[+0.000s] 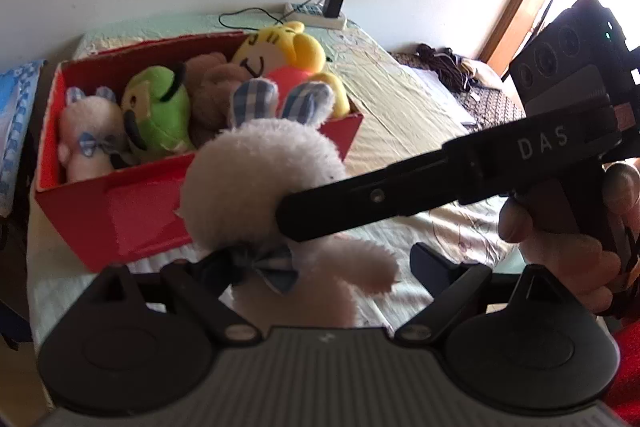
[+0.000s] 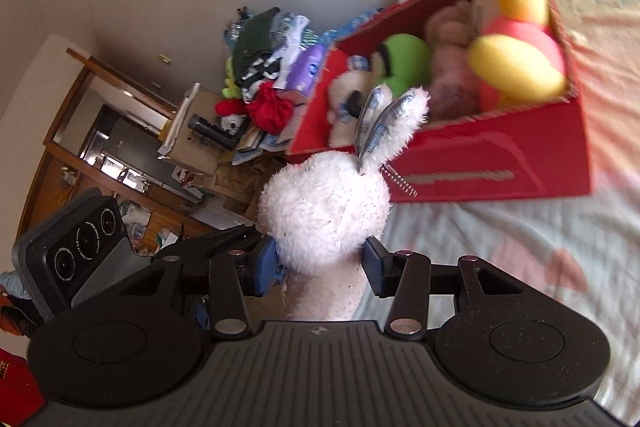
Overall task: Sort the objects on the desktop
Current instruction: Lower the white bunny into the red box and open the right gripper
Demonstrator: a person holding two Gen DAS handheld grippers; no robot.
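A white plush rabbit [image 1: 264, 171] with blue checked ears and a bow tie hangs in front of the red box [image 1: 120, 211]. My right gripper [image 2: 320, 267] is shut on the rabbit's neck [image 2: 324, 223], with a blue pad on each side. In the left wrist view one long black right-gripper finger [image 1: 380, 195] crosses the rabbit's head. My left gripper [image 1: 316, 263] stands open, its fingers wide apart around the rabbit's body. The box [image 2: 500, 155] holds a small white rabbit [image 1: 88, 139], a green plush [image 1: 156, 111], a brown bear [image 1: 212, 87] and a yellow bear [image 1: 280, 51].
The box sits on a bed with a pale sheet [image 1: 400, 99]. A power strip with a charger [image 1: 320, 13] lies at the far edge by the wall. A person's hand [image 1: 560, 247] holds the right gripper. Piled clothes and clutter [image 2: 272, 67] and a wooden cabinet [image 2: 100, 147] stand beyond the bed.
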